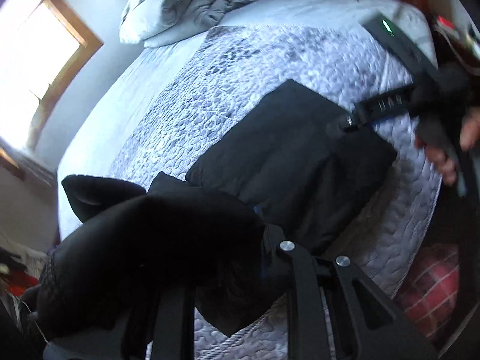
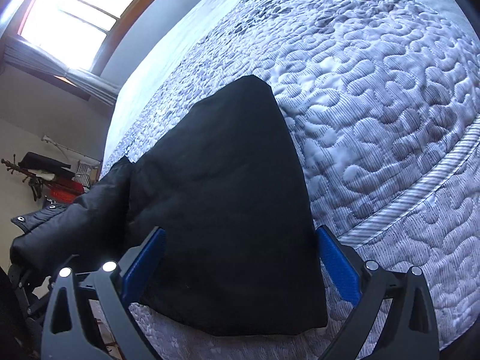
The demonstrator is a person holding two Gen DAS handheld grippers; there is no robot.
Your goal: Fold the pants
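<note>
Left to right across the bed. At the far left, beyond the mattress, a bright window (image 2: 81, 12) backlights the room, which is why the dark cloth reads as nearly featureless.

Left tongs (image 1: 258, 240): I have them closed down to a narrow gap on a bunched end of the black pants (image 2: 228, 204), the free end, lifted off the bed at the near left. The fabric drapes over the jaws and hides the pads (so I judge the grip from the way the cloth hangs from them, not from any visible contact). I hold this end up, I take it, so that it can be carried over the part that lies flat.

Centre: the rest of the pants lies flat on the quilted bed (image 2: 390, 96), already doubled into a compact dark panel near the front edge of the mattress.

Right tongs (image 2: 240, 267): open wide, the blue pads (image 2: 339, 264) standing one on either side of the panel's near end, gripping nothing. Whether they touch the cloth I cannot tell. Their placement suggests I mean them to steady the panel while the left end comes across.

Far end: a pillow and rumpled grey bedding (image 1: 186, 3), well apart from the work.
</note>
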